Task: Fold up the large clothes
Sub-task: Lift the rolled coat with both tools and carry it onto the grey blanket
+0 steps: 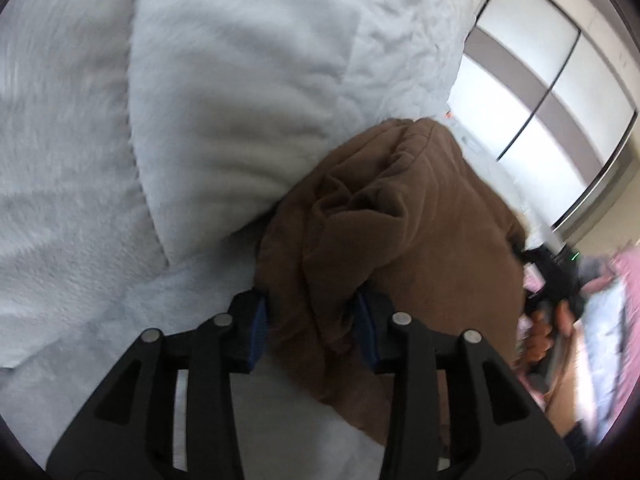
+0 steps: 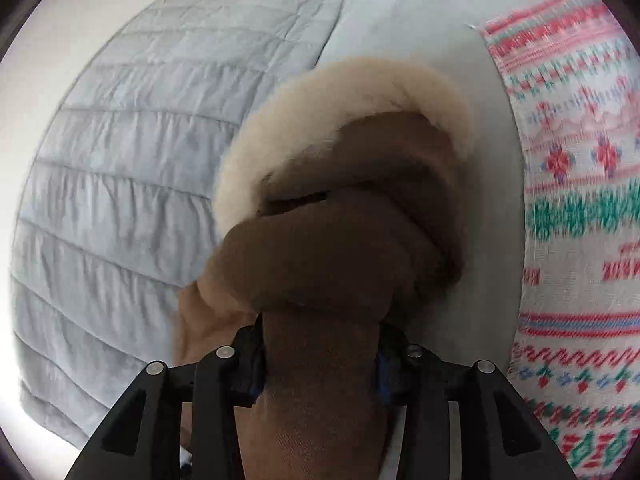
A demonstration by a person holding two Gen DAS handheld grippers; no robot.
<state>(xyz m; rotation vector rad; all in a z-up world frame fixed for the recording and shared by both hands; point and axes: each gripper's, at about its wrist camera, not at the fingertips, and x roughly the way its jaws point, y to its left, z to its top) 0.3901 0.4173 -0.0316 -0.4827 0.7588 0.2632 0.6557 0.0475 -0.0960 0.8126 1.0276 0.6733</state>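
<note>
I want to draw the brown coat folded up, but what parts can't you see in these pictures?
- Left wrist view: the brown coat is bunched between the left gripper fingers; its full shape is hidden in folds.
- Left wrist view: the right gripper is blurred and half behind the coat.
- Right wrist view: the coat fills the right gripper, covering its fingertips; the fur trim is blurred.
- The patterned blanket runs off the edge.
</note>
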